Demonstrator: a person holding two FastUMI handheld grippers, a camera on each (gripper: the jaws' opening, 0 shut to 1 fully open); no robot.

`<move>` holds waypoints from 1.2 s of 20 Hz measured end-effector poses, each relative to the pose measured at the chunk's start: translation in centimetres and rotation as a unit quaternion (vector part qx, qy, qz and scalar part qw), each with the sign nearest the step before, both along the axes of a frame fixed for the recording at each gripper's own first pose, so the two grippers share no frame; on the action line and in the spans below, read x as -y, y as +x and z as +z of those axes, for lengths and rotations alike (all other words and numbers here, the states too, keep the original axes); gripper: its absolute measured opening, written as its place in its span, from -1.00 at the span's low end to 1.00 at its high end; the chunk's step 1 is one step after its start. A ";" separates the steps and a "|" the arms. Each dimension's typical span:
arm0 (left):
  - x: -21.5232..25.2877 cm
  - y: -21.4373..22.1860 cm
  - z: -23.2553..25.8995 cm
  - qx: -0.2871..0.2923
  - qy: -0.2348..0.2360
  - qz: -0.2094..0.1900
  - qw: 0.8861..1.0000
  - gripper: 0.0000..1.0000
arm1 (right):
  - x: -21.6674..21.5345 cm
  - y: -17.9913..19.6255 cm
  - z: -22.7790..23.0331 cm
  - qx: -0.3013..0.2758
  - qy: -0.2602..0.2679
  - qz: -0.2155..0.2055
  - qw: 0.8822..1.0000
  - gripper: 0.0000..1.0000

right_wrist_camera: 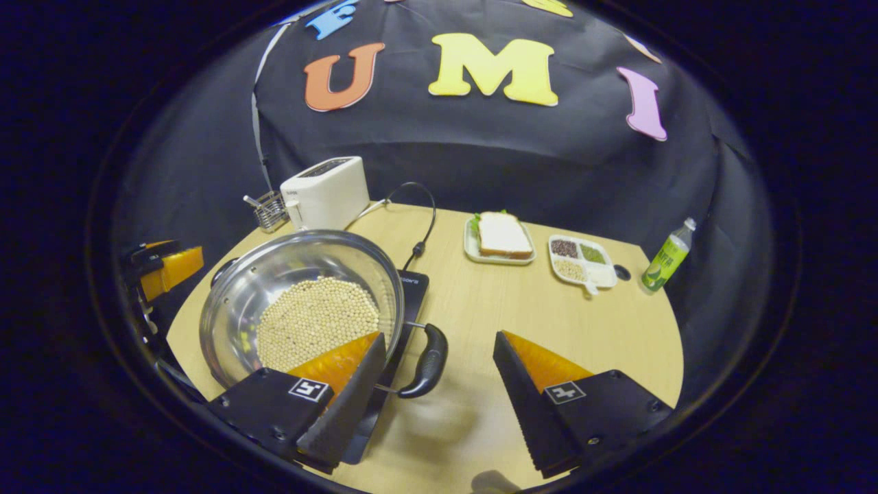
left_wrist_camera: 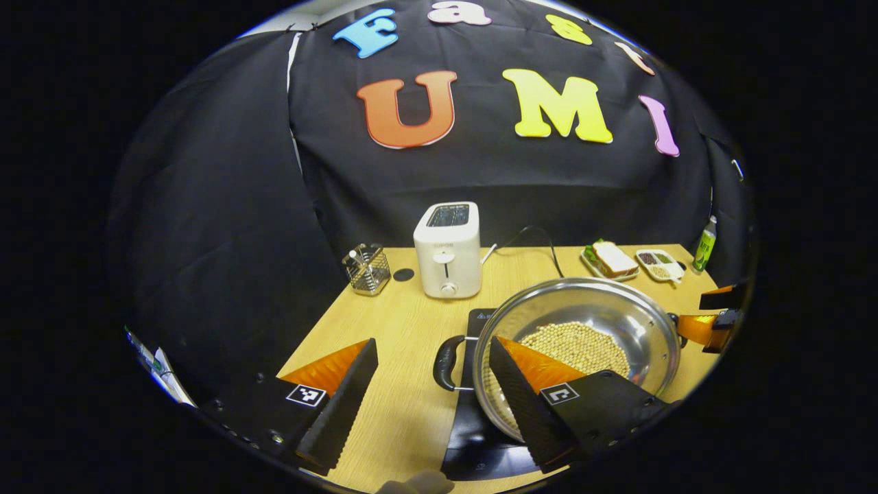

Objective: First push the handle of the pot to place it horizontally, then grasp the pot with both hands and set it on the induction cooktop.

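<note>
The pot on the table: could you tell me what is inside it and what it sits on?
Inside the pot lies a layer of small pale beans. It rests on the black induction cooktop, most of whose surface is covered.

The induction cooktop (left_wrist_camera: pixel 473 412) sits mostly buried under the pot (left_wrist_camera: pixel 576 343), just its edge showing at nine o'clock of the pan. In the left gripper view, a finger covers the pot's near rim at six o'clock. The compartment tray (right_wrist_camera: pixel 582 262) holds fillings too small to name. The other gripper (right_wrist_camera: pixel 161 271) is cut off at nine o'clock in the right gripper view.
</note>
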State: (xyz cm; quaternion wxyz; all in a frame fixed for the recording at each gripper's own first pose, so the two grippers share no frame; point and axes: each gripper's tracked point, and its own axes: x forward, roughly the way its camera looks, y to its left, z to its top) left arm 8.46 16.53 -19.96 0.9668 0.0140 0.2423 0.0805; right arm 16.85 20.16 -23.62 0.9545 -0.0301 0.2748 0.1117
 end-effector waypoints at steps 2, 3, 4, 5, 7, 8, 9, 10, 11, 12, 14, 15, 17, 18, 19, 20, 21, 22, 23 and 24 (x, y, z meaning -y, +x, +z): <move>1.6 -0.5 3.2 0.030 0.000 0.003 1.000 0.94 | 0.7 -1.2 2.3 0.017 0.016 0.009 1.000 0.98; 2.5 -1.0 4.8 0.047 0.000 0.003 0.999 0.94 | 1.3 -2.0 3.4 0.019 0.027 0.011 0.999 1.00; 3.7 -1.0 6.4 0.062 -0.004 -0.001 0.998 0.94 | 2.4 -2.7 4.9 0.029 0.036 0.005 0.999 1.00; 5.2 -1.1 8.1 0.076 -0.008 -0.005 0.997 0.94 | 3.5 -3.2 6.4 0.044 0.041 0.000 0.998 0.98; 7.9 -1.0 11.5 0.105 -0.012 -0.018 0.994 0.94 | 5.8 -4.5 9.5 0.068 0.055 -0.009 0.996 0.98; 9.3 -1.0 13.2 0.119 -0.011 -0.026 0.993 0.94 | 7.1 -5.4 11.3 0.081 0.063 -0.014 0.995 1.00; 10.7 -1.1 14.7 0.134 -0.009 -0.035 0.990 0.94 | 8.6 -6.1 13.0 0.097 0.065 -0.021 0.993 1.00; 12.1 -1.3 16.2 0.146 -0.006 -0.042 0.988 0.94 | 10.2 -6.7 14.9 0.116 0.065 -0.027 0.991 0.97; 13.7 -1.4 17.5 0.158 -0.004 -0.053 0.986 0.94 | 11.7 -7.4 16.8 0.136 0.061 -0.032 0.988 0.97; 15.3 -1.6 18.8 0.170 -0.003 -0.064 0.983 0.94 | 13.4 -8.1 18.6 0.157 0.057 -0.039 0.985 0.98; 18.6 -2.4 20.7 0.183 -0.010 -0.081 0.980 0.93 | 15.9 -9.6 21.6 0.191 0.057 -0.050 0.979 1.00; 19.8 -3.0 21.4 0.187 -0.016 -0.086 0.978 0.94 | 17.3 -10.7 22.5 0.202 0.054 -0.056 0.976 0.99; 21.9 -4.1 22.9 0.199 -0.025 -0.095 0.975 0.94 | 19.8 -12.0 24.5 0.223 0.052 -0.066 0.971 1.00; 22.7 -4.6 23.3 0.202 -0.024 -0.096 0.974 0.93 | 21.1 -12.6 25.2 0.230 0.048 -0.074 0.969 1.00; 23.6 -5.1 23.7 0.206 -0.018 -0.099 0.973 0.94 | 22.2 -13.2 25.7 0.236 0.047 -0.078 0.967 1.00; 24.3 -5.4 24.0 0.206 -0.012 -0.101 0.973 0.93 | 23.3 -13.9 26.4 0.240 0.050 -0.084 0.966 1.00; 25.4 -6.0 24.1 0.206 -0.011 -0.104 0.973 0.94 | 24.4 -14.4 26.6 0.244 0.054 -0.089 0.964 1.00; 26.2 -6.5 24.4 0.208 -0.013 -0.106 0.972 0.92 | 25.5 -14.9 26.8 0.247 0.055 -0.094 0.963 1.00; 26.9 -7.0 24.8 0.208 -0.014 -0.107 0.972 0.93 | 26.4 -15.1 26.9 0.249 0.059 -0.099 0.962 1.00; 27.5 -7.3 25.1 0.209 -0.016 -0.105 0.972 0.94 | 27.4 -15.5 27.0 0.255 0.058 -0.103 0.960 1.00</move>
